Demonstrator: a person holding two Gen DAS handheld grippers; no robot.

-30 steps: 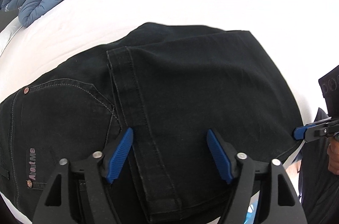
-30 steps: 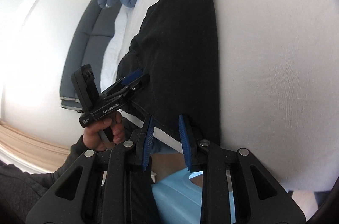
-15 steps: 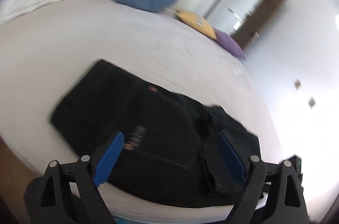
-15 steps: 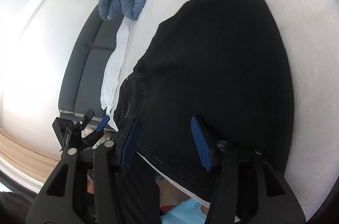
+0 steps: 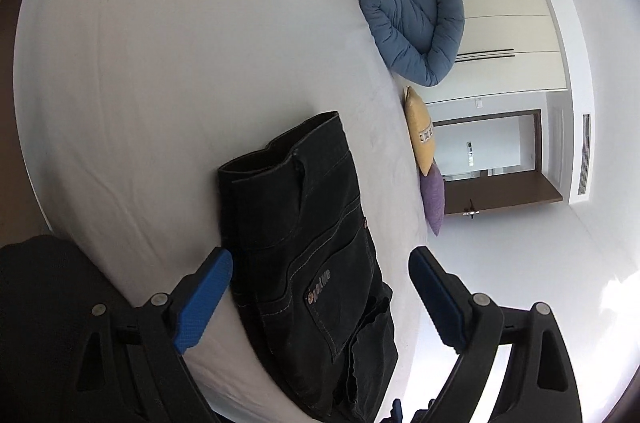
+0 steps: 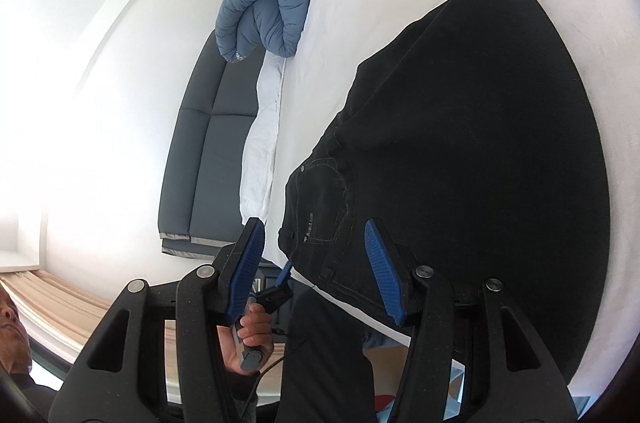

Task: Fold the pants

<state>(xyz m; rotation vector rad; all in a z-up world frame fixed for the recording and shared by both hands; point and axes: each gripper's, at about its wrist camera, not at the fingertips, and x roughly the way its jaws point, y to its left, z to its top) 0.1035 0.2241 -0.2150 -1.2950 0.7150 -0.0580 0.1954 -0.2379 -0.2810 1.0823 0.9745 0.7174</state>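
The black jeans point(image 5: 308, 255) lie folded on the white bed point(image 5: 160, 83), waistband toward the far side in the left wrist view, back pocket with a logo facing up. In the right wrist view the jeans point(image 6: 460, 143) spread as a wide dark folded panel. My left gripper point(image 5: 320, 299) is open and empty, held above the jeans near the bed's edge. My right gripper point(image 6: 316, 271) is open and empty, above the pocket end of the jeans. The left gripper point(image 6: 280, 283) shows in the right wrist view, held in a hand beside the bed.
A rolled blue duvet point(image 5: 416, 19) lies at the far side of the bed, with a yellow pillow point(image 5: 420, 131) and a purple pillow point(image 5: 434, 199) beside it. A dark grey sofa point(image 6: 208, 159) stands next to the bed. White wardrobes point(image 5: 500, 23) line the wall.
Both grippers have let go of the jeans and pulled back from the bed. The right gripper has opened wide. The left gripper has swung around and now views the jeans from the side.
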